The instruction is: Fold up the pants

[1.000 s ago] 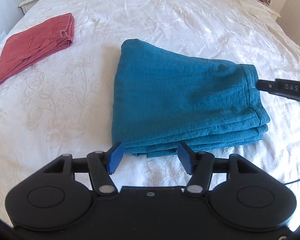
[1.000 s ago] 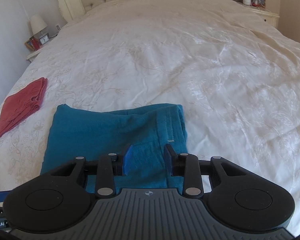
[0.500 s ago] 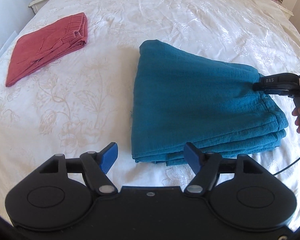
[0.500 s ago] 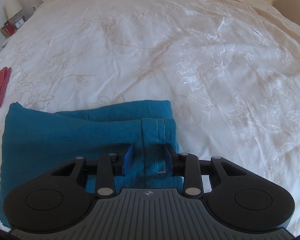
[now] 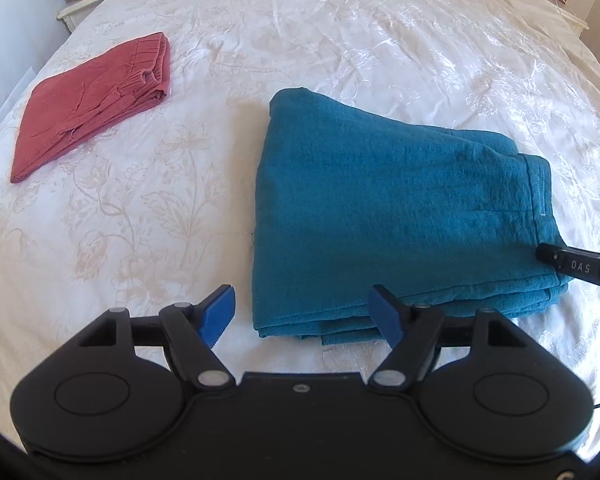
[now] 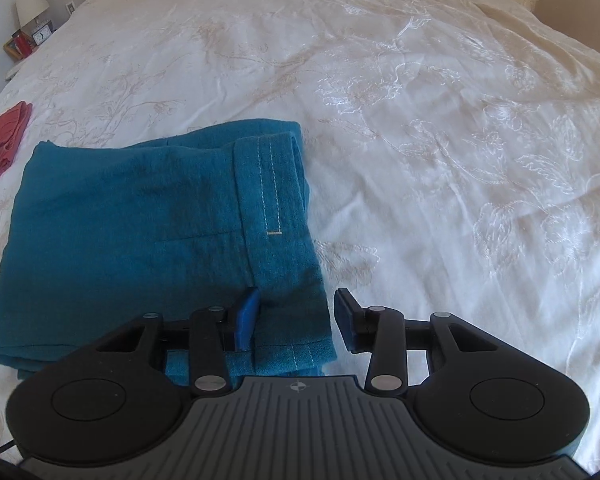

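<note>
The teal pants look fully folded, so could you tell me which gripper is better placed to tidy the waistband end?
Right, probably. The right gripper, jaws just opening, already straddles the waistband corner of the teal pants. The left gripper sits open at the opposite near corner.

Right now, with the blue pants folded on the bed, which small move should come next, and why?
Probably lift both grippers away. The blue pants already lie as a flat stack; the left gripper stands open, and the right gripper has just been opening, jaws straddling the waistband corner without pinching it.
</note>
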Motion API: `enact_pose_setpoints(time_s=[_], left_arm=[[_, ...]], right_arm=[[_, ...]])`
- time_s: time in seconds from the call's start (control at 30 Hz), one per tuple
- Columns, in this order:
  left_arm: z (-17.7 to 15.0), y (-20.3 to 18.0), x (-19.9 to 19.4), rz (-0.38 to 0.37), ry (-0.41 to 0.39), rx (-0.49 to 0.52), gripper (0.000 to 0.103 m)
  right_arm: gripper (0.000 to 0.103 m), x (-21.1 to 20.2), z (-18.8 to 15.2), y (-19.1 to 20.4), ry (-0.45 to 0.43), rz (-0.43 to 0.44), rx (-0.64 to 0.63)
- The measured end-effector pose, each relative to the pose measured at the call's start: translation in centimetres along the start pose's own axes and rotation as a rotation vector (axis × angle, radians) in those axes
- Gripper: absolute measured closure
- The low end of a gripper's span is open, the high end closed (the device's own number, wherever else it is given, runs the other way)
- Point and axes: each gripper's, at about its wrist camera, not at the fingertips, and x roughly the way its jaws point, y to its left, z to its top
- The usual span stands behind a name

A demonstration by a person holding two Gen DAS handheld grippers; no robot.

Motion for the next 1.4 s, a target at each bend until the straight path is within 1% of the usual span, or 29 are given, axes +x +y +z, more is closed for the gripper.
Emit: enact_pose_setpoints(time_s=[0.1,0.33,0.43,0.53,0.7,0.93,1.07,1.4], left_arm=[[-0.2,-0.2,-1.2,0.001,-0.018,-0.002,0.028],[-1.1,-1.3,-4.4,0.021,-0.063,0.013,0.026],[-1.9,-1.8,-5.6,0.019,-0.069,0.012,0.023],[-2.7,-2.2,-6.5,0.008,-0.070,0.010,0.023],[-4.0,-2.7,-8.0,-0.005,-0.074,-0.001,0.023],[-5.3,-3.0,-9.2,-0.005,-0.083,-0.011,0.023],[-5.8,-3.0,-9.7,-0.005,-0.090,-0.021,0.023],[-6.5,-3.2,-10.5,0.003,-0.095,-0.028,0.022]], right_arm=[[0.063,-1.9,-0.1,-0.1,-0.029,0.009,0.027],[0.063,-8.8,0.6,0.8,-0.147,0.056,0.036],[0.062,-11.4,0.1,1.5,-0.151,0.083,0.032],[0.059,-13.1,-0.6,2.0,-0.143,0.096,0.035],[0.058,-15.0,-2.0,2.7,-0.135,0.071,0.022],[0.058,-17.1,-3.5,3.5,-0.140,0.061,-0.009],[0.058,-17.8,-4.2,4.1,-0.130,0.047,-0.042],[0.058,-18.7,-5.0,5.2,-0.135,0.055,-0.070]])
